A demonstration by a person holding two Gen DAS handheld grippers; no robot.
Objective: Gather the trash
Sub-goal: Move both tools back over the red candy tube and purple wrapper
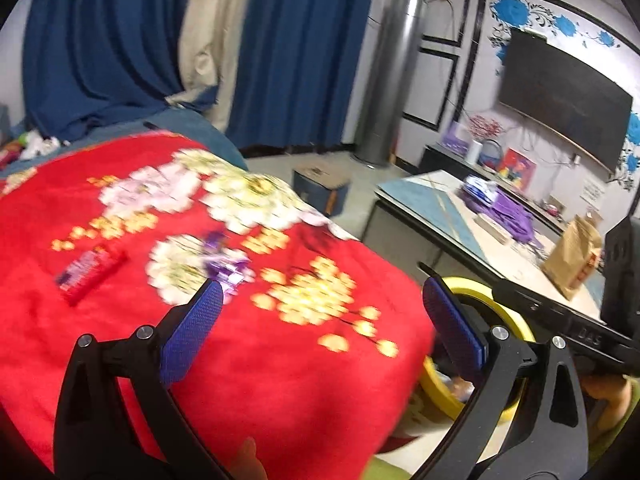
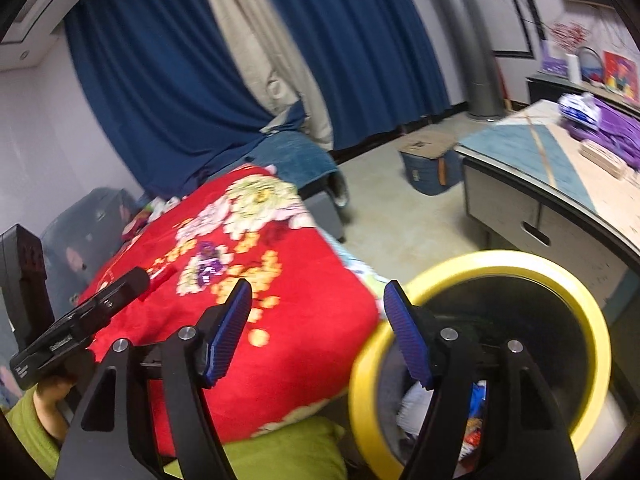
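A purple crumpled wrapper [image 1: 226, 266] and a red wrapper [image 1: 90, 272] lie on the red flowered blanket [image 1: 280, 380]. My left gripper [image 1: 320, 304] is open and empty, hovering above the blanket just short of the purple wrapper. A yellow-rimmed trash bin [image 2: 560, 280] stands beside the blanket's right edge, with several wrappers [image 2: 476, 420] inside. My right gripper [image 2: 318, 300] is open and empty, between the blanket [image 2: 300, 360] and the bin. The purple wrapper [image 2: 208, 260] and red wrapper [image 2: 160, 278] also show in the right wrist view. The bin [image 1: 468, 284] shows in the left wrist view.
A low table [image 2: 520, 148] with purple cloth [image 2: 616, 136] and a paper bag [image 1: 572, 256] stands to the right. A blue box [image 2: 428, 168] sits on the floor. Blue curtains [image 1: 300, 60] hang behind. A green cushion [image 2: 280, 452] lies below the blanket.
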